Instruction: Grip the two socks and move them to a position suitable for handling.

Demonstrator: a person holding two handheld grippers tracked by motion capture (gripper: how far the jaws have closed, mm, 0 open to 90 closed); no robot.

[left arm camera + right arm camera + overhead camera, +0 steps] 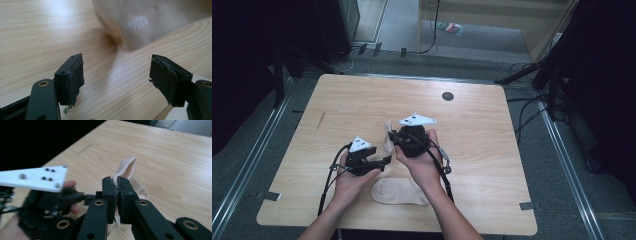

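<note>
A lab or recording studio. A light wooden table [362, 100] stands on grey carpet [462, 55]. Loose cables [527, 107] run across the floor at 2 o'clock, black stand legs [522, 75] beside them, and metal floor rails [242, 170] line both sides.

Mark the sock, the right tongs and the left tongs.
sock [126, 167]: right gripper view, on the cuff edge sticking up above the pads.
right tongs [117, 185]: right gripper view, between the tips shut on the sock.
left tongs [116, 75]: left gripper view, in the gap between the open tips.
</note>
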